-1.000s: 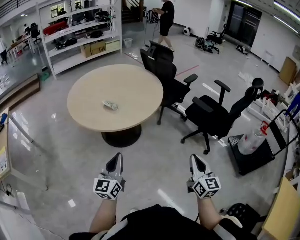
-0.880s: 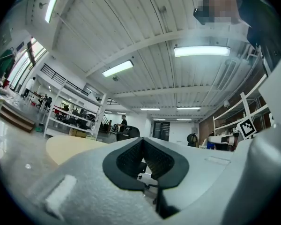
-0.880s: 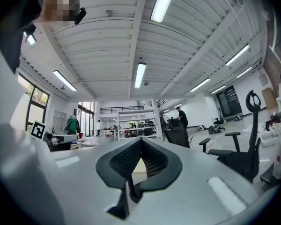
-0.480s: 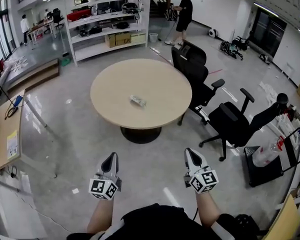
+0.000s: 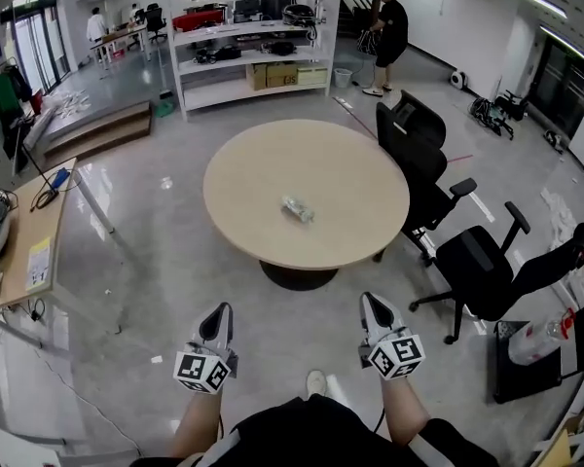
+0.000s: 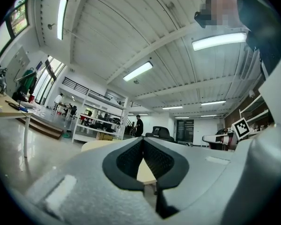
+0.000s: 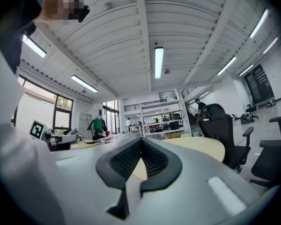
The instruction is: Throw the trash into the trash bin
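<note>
A small crumpled clear piece of trash (image 5: 297, 209) lies near the middle of the round beige table (image 5: 360, 168). My left gripper (image 5: 220, 310) and right gripper (image 5: 372, 303) are held side by side low in front of me, over the floor, well short of the table. Both point toward the table and both are shut with nothing between the jaws. The left gripper view shows its tips (image 6: 143, 139) meeting, the table edge (image 6: 96, 145) beyond. In the right gripper view the jaws (image 7: 141, 138) meet too. A small white bin (image 5: 343, 77) stands far off beside the shelving.
Two black office chairs (image 5: 420, 154) (image 5: 487, 266) stand right of the table. White shelving (image 5: 253, 42) lines the back, with a person (image 5: 389, 25) near it. A wooden desk (image 5: 24, 246) is at the left. Open grey floor lies between me and the table.
The table and the trash have shifted from left of centre to the middle of the head view and come nearer. Both grippers stay shut, side by side in front of me.
</note>
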